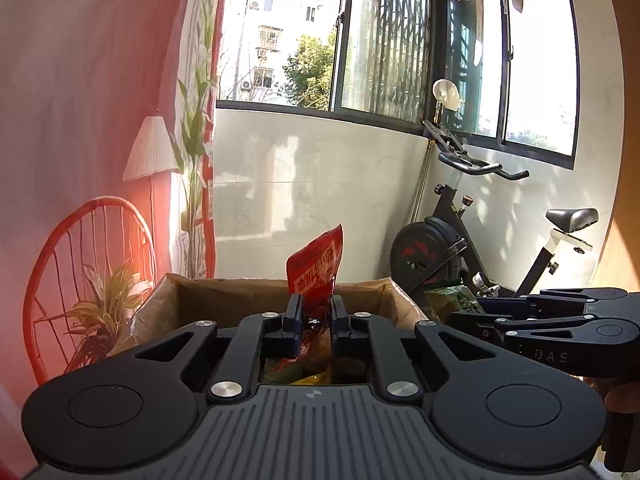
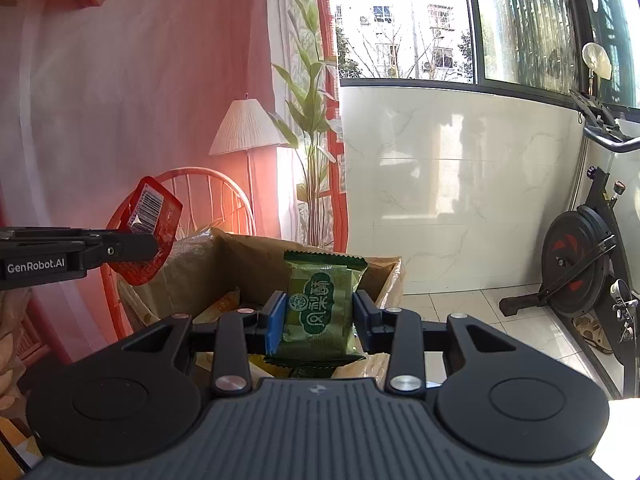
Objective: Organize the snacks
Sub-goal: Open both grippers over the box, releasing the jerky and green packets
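My left gripper (image 1: 316,312) is shut on a red snack packet (image 1: 318,266) that stands up above an open cardboard box (image 1: 224,294). My right gripper (image 2: 320,314) is shut on a green snack packet (image 2: 320,300) with white lettering, held over the same box (image 2: 260,256). In the left wrist view the right gripper (image 1: 460,308) enters from the right with the green packet (image 1: 450,300) beside the box's right edge. In the right wrist view the left gripper (image 2: 156,246) enters from the left with the red packet (image 2: 150,220). Several snack packets lie inside the box (image 2: 224,304).
An exercise bike (image 1: 460,248) stands to the right of the box on a tiled floor (image 2: 480,308). A red wire chair (image 1: 88,264), a potted plant (image 1: 104,308) and a floor lamp (image 1: 150,148) stand at the left by a pink curtain. A white low wall (image 1: 320,184) under windows is behind.
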